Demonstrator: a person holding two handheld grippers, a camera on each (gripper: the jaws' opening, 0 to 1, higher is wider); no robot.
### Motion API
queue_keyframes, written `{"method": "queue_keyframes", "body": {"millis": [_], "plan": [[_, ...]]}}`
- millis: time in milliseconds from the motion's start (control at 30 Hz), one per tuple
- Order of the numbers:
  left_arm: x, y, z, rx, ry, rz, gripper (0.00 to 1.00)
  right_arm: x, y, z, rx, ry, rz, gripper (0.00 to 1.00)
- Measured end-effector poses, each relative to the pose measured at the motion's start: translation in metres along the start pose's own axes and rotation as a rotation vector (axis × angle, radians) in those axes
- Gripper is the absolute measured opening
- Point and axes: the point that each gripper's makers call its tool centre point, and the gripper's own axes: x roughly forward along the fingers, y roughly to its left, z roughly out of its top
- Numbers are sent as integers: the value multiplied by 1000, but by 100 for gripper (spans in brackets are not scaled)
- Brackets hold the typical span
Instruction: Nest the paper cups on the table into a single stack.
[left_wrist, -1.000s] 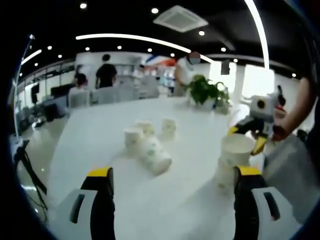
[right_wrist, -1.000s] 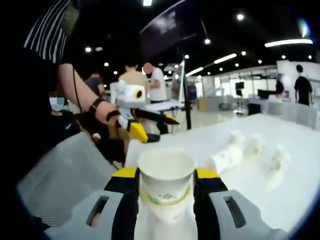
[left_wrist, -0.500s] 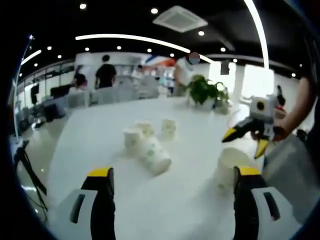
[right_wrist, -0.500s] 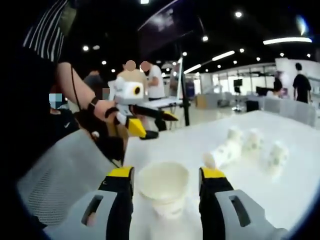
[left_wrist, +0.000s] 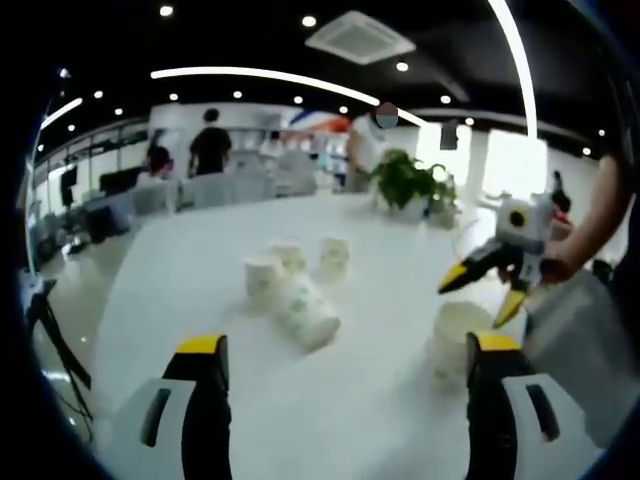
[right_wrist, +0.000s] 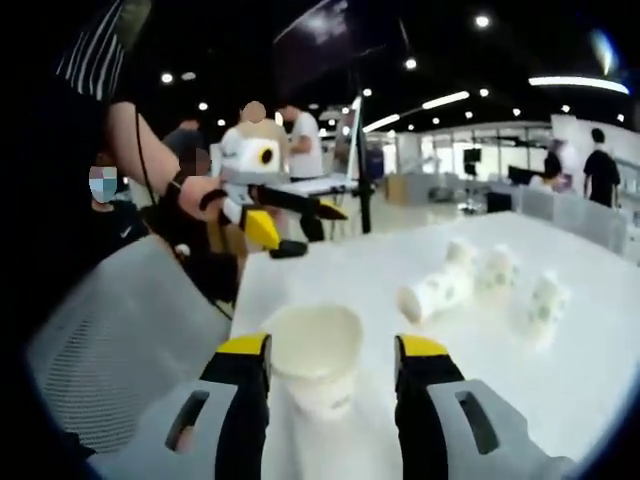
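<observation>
Looking along the left gripper (left_wrist: 340, 400), its yellow-tipped jaws stand spread and hold nothing; ahead and slightly left, well out on the white table (left_wrist: 180, 270), a tipped cup (left_wrist: 305, 312) lies on its side with its long axis running away toward three standing cups (left_wrist: 290, 262) clustered just behind it. An upright cup stack (left_wrist: 455, 340) stands at this view's right, near the right-hand jaw, and the right gripper (left_wrist: 482, 285) hovers above it with jaws parted. From the right gripper view, that gripper's own jaws are spread either side of the cup stack (right_wrist: 312, 365), apparently not gripping it. The loose cups (right_wrist: 480, 280) lie well beyond, up and right, so I judge the left gripper (right_wrist: 290, 222), hovering open, no better placed to fetch them.
</observation>
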Motion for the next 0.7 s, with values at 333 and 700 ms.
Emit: {"method": "queue_keyframes", "body": {"millis": [333, 700], "plan": [[2, 5, 12, -9, -37, 8, 97, -19, -6, 13, 16, -36, -54, 47], [6, 3, 25, 15, -54, -9, 96, -55, -34, 29, 5, -74, -189, 51]]}}
